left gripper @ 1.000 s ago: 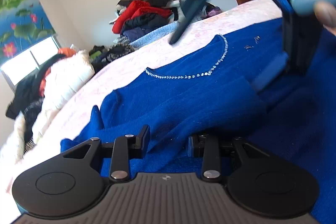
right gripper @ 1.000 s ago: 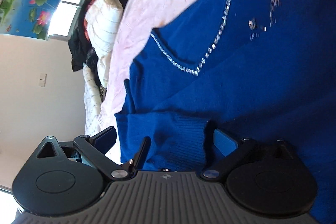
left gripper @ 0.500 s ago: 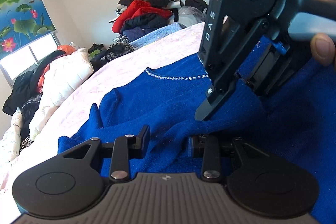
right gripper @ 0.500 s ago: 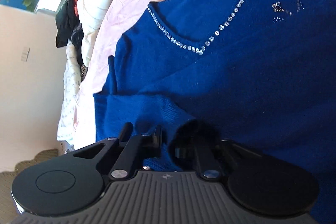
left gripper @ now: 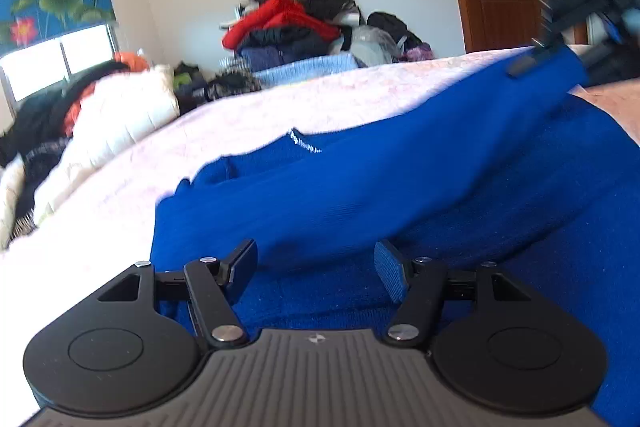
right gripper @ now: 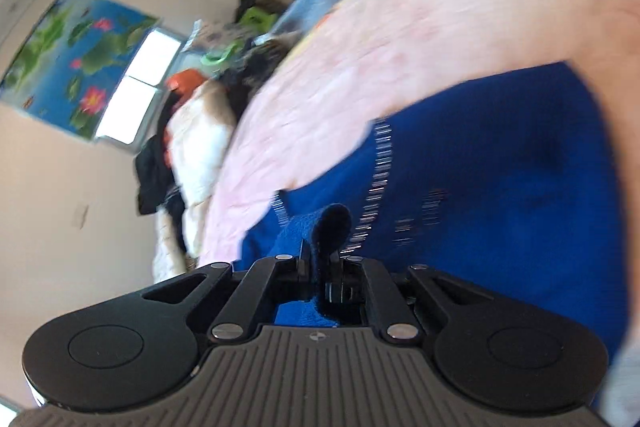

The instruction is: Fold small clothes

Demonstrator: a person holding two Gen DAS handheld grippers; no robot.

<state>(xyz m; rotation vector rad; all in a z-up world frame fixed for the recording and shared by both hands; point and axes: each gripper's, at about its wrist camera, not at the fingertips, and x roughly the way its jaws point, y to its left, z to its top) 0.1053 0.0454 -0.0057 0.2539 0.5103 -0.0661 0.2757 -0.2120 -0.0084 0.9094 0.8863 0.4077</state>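
The left gripper (left gripper: 316,263) hangs low over the blue sweater (left gripper: 400,195), its jaws spread wide apart with knit showing between them; nothing is pinched, and whether the pads touch the cloth cannot be told. The right gripper (right gripper: 320,263) has its jaws pressed together on a fold of the sweater's sleeve (right gripper: 332,223), which bunches up at 12 o'clock from the closed tips. In the left wrist view that gripper is a dark blur at 2 o'clock, with the sleeve stretching from it as a long ridge across the garment's body. The sweater lies on the pink bedspread (left gripper: 280,115), its rhinestone neckline (left gripper: 306,145) peeking out at 12 o'clock beyond the raised sleeve. A heap of clothes (left gripper: 292,23) sits against the far wall.
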